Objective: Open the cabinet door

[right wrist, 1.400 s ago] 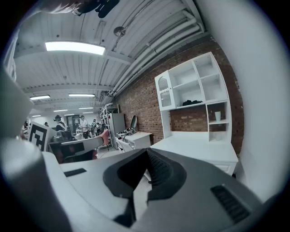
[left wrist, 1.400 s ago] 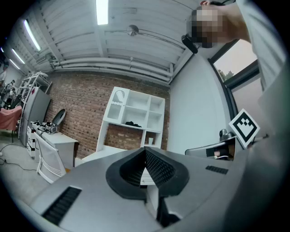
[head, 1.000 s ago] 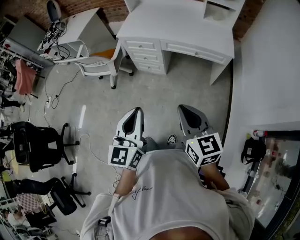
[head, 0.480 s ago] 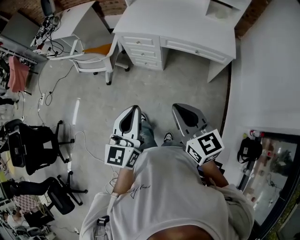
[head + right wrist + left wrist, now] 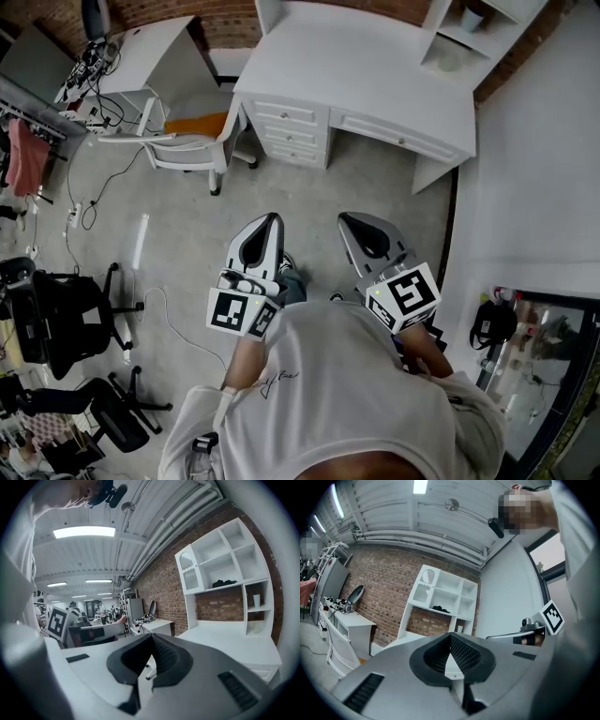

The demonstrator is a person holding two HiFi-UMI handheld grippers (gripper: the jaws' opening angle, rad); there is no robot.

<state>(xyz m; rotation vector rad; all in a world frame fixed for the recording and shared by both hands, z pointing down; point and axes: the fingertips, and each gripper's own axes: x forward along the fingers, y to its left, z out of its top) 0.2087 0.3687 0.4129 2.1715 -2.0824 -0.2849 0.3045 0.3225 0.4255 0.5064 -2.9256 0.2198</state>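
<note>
While well short of the white desk, approach step only; left gripper and right gripper pressed together, empty. Next: reach desk, spread jaws at cabinet door.

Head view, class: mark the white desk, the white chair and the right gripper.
white desk (image 5: 375, 66), head view, bare top.
white chair (image 5: 181, 142), head view, seat.
right gripper (image 5: 349, 221), head view, between its fingertips.

White desk, grey floor (brick wall behind).
</note>
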